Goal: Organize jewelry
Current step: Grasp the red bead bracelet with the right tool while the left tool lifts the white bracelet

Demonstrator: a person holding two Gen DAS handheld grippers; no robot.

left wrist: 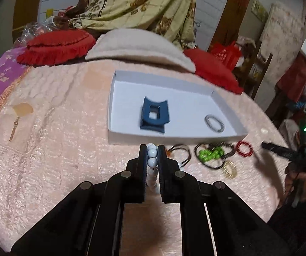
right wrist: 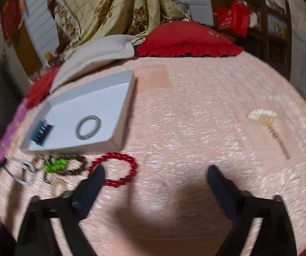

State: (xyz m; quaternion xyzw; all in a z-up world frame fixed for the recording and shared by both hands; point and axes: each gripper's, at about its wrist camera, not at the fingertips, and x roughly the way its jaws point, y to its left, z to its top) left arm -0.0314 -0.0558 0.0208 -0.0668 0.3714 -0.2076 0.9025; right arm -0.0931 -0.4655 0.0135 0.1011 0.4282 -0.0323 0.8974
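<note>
I see a white-bead bracelet (left wrist: 152,155) pinched at lower centre of my left view, hanging just in front of the open white box (left wrist: 227,108), which holds a dark blue stand (left wrist: 154,116) and a grey ring bracelet (left wrist: 214,123). Lower left of my right view, a red bead bracelet (right wrist: 131,166) lies flat beside green beads (right wrist: 56,164) tangled among dark strands.

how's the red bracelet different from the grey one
The red bracelet lies on the pink bedcover, outside the white box; the grey bracelet lies inside the box. The red one has round glossy beads; the grey looks finer and duller. Both are closed loops lying flat.
</note>
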